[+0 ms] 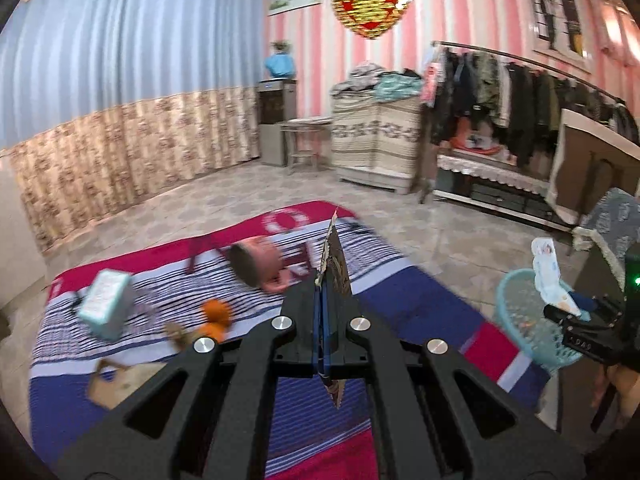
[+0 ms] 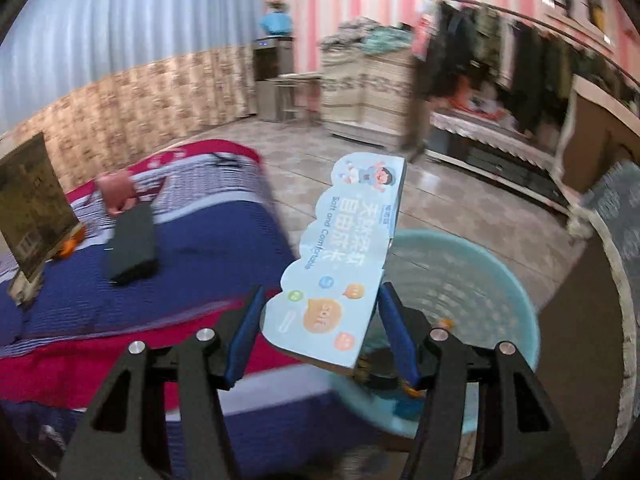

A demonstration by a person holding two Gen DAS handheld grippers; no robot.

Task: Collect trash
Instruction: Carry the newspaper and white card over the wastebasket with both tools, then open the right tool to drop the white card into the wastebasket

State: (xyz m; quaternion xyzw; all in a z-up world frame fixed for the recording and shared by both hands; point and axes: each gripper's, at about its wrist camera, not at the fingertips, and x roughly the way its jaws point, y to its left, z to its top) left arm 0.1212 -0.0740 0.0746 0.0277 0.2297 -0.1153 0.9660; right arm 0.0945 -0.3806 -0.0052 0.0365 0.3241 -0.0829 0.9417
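A: What is sitting at the far left?
B: A pale box (image 1: 106, 310) is lying on the striped blanket (image 1: 400, 280). The left gripper (image 1: 325, 300) is pinching a dark card (image 1: 335, 258) edge-on.
A: And rightward?
B: The right gripper (image 2: 320, 316) is clamping a light blue card (image 2: 340, 268) over the teal basket (image 2: 492, 276).

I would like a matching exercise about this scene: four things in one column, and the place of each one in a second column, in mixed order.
Things:
1. dark card
2. light blue card
3. orange fruit
4. pale blue basket

Places:
a. lying on the striped blanket
b. gripped in the right tongs
c. standing beside the blanket
d. gripped in the left tongs

Pairs: 1-d, 2-b, 3-a, 4-c
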